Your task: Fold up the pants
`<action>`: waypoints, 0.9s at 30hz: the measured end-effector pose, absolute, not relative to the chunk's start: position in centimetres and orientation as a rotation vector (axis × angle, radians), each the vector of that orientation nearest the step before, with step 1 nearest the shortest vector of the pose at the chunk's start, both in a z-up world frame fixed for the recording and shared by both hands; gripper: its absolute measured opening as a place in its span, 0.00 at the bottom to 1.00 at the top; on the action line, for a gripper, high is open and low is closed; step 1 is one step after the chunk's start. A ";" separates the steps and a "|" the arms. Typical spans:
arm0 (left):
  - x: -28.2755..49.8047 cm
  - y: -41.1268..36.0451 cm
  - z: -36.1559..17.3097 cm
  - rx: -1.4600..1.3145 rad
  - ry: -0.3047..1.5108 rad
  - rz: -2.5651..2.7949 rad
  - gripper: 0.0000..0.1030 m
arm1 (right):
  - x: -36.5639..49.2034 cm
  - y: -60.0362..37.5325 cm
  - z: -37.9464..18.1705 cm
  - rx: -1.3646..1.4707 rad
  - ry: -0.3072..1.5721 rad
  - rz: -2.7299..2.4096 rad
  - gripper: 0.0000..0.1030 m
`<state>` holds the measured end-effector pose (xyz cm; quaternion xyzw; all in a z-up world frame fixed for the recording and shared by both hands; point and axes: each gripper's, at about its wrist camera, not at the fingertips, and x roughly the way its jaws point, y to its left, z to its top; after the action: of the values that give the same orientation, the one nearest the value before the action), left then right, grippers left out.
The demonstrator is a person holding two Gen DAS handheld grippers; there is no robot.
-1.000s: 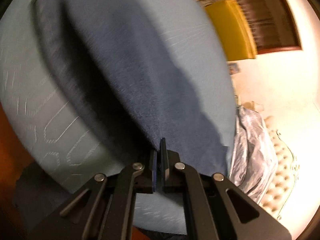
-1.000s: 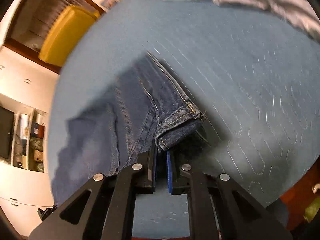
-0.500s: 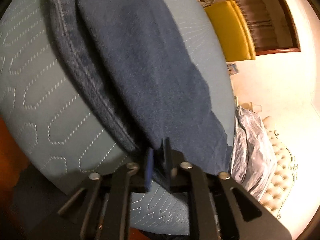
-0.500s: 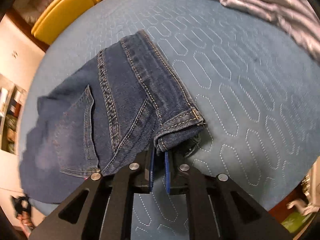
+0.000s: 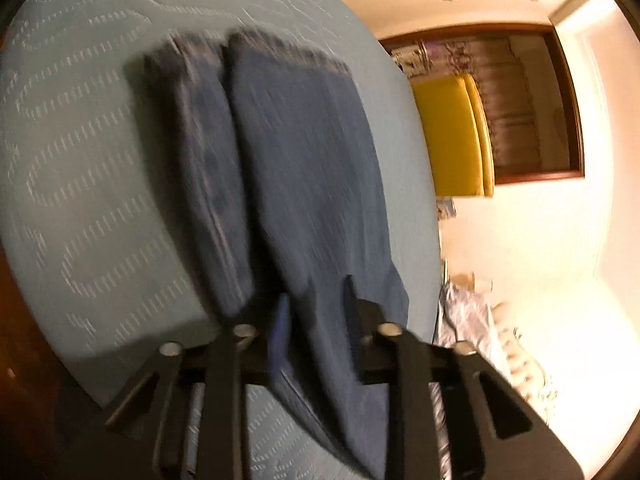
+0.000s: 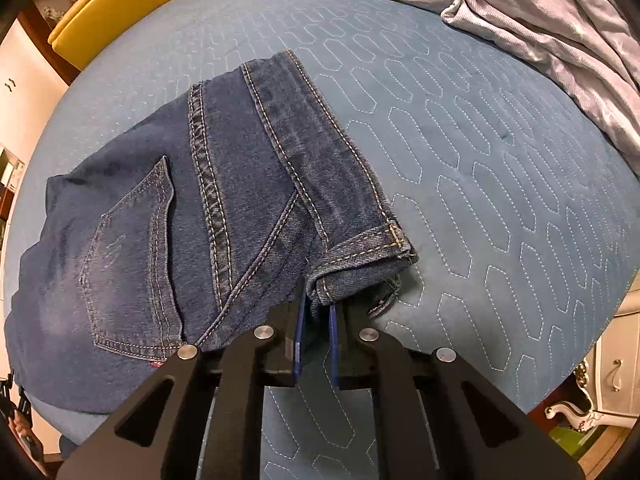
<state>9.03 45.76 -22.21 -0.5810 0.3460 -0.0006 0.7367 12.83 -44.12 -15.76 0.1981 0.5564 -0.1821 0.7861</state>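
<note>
Writing: none can be read; a small red tab sits at the back pocket's lower edge on the folded dark blue denim pants (image 6: 208, 216), its lettering too small to tell.
Pants' place: flat on the quilted teal bedspread (image 6: 480, 184), nearer its left edge in the right wrist view.
Long axis: in the left wrist view the pants (image 5: 288, 168) run straight away from the camera, folded lengthwise.
Left gripper (image 5: 316, 320): jaws spread apart with denim lying loose between them; half a second ago they pinched the cloth.
Right gripper (image 6: 318, 316): jaws slightly parted at the hem corner, wider than before; whether they grip cannot be told.
Beyond: yellow chair (image 6: 108, 4), crumpled grey star-print blanket (image 6: 560, 32).
</note>
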 end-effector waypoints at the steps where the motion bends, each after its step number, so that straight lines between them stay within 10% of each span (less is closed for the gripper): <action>1: 9.1 46.2 -22.1 -1.267 0.757 0.008 0.03 | 12.7 -43.8 -15.6 0.423 1.204 -0.395 0.06; 27: 8.1 46.0 -21.8 -1.225 0.813 0.119 0.05 | 13.1 -43.9 -14.6 0.348 1.199 -0.369 0.08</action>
<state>8.09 45.98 -21.82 -0.5586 0.3707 0.0541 0.7400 13.07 -43.94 -14.61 0.1621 0.5581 -0.1718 0.7954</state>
